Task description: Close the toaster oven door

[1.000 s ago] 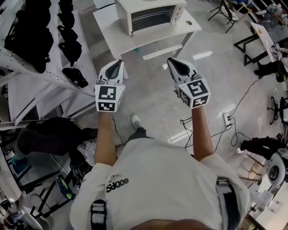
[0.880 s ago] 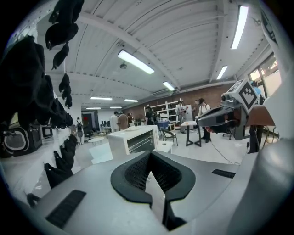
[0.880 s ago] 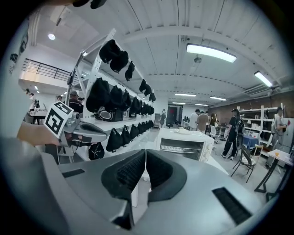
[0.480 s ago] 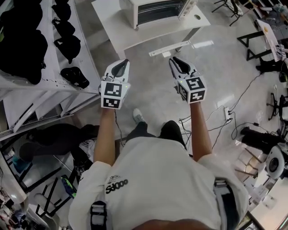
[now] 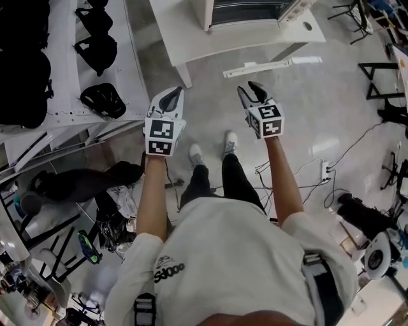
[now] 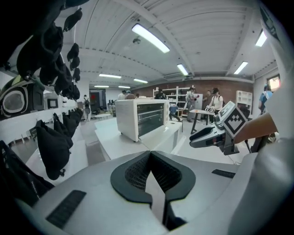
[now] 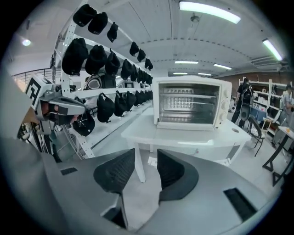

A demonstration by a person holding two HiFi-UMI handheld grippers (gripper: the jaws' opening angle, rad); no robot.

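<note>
The white toaster oven (image 7: 190,103) stands on a white table (image 7: 183,137) ahead of me; its glass door looks upright against the front. In the head view only the oven's lower edge (image 5: 245,13) shows at the top. Both grippers hang in the air over the floor, well short of the table. My left gripper (image 5: 172,93) (image 6: 150,153) is shut with nothing in it. The jaws of my right gripper (image 5: 252,89) (image 7: 146,158) are opening, and the gap between the pads holds nothing.
A white rack with black caps (image 5: 95,44) runs along the left, close to the left gripper. Cables and a power strip (image 5: 322,169) lie on the floor at the right, near black stands (image 5: 382,70). People stand far back in the room (image 6: 213,98).
The person has stepped forward, so the table and oven have slid up to the frame's top edge. The right gripper's jaws have parted. Both grippers keep their spacing.
</note>
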